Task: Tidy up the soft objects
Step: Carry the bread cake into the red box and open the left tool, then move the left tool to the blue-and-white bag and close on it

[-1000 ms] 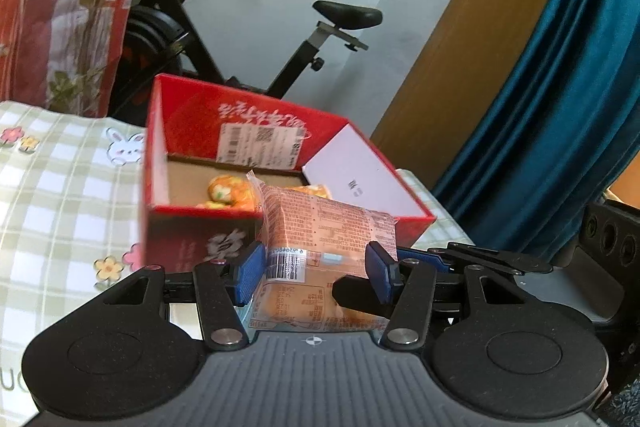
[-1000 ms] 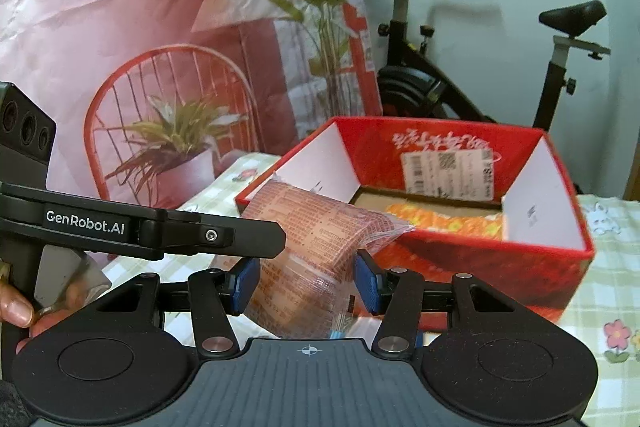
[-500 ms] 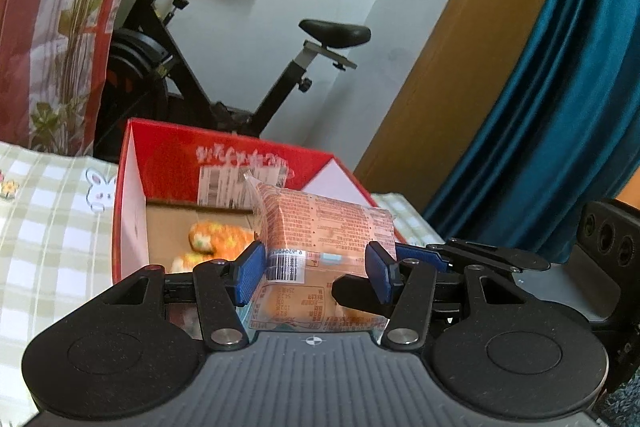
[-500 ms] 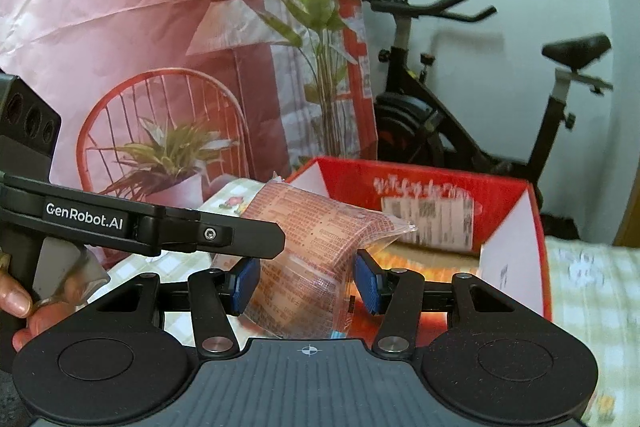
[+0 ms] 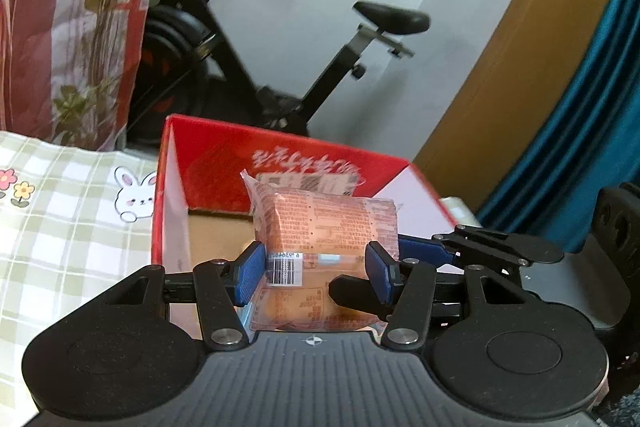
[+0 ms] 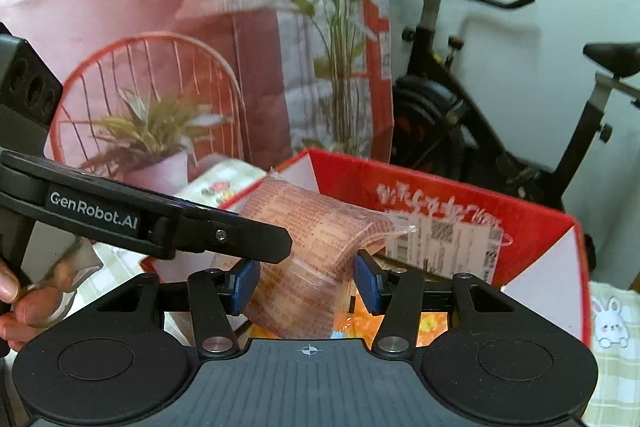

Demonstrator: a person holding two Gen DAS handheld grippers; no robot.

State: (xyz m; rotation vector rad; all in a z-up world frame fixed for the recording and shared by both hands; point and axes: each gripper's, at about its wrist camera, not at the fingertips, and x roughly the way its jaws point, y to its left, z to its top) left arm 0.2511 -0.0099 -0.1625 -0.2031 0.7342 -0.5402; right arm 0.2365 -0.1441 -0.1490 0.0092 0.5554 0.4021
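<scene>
- The left gripper (image 5: 316,273) is clenching a wrapped bread packet (image 5: 324,227), its blue pads pressed against both sides of the orange-printed wrapper, and is carrying it above the near edge of the red box (image 5: 280,155).
- The right gripper (image 6: 306,285) is pinching a second packet (image 6: 304,259) of the same kind, the film buckling between its pads; this one is hanging over the box's near-left corner, at about 12 o'clock from the camera.
- So both soft items are in the air, and neither is resting in the box yet.
- Inside the box, something orange and yellow (image 6: 428,323) is showing at about 5 o'clock below the right gripper's pads; it is probably another wrapped snack, though the glimpse is too small to be sure.
- Judging by that, part of the sorting looks done, and these two packets are the load in hand.
- What is left, as far as I can see: lowering each packet past the rim, letting go, and pulling clear.
- The checked tablecloth (image 5: 60,227), lying at 9 o'clock of the box, is showing no other loose packets in the visible stretch.
</scene>
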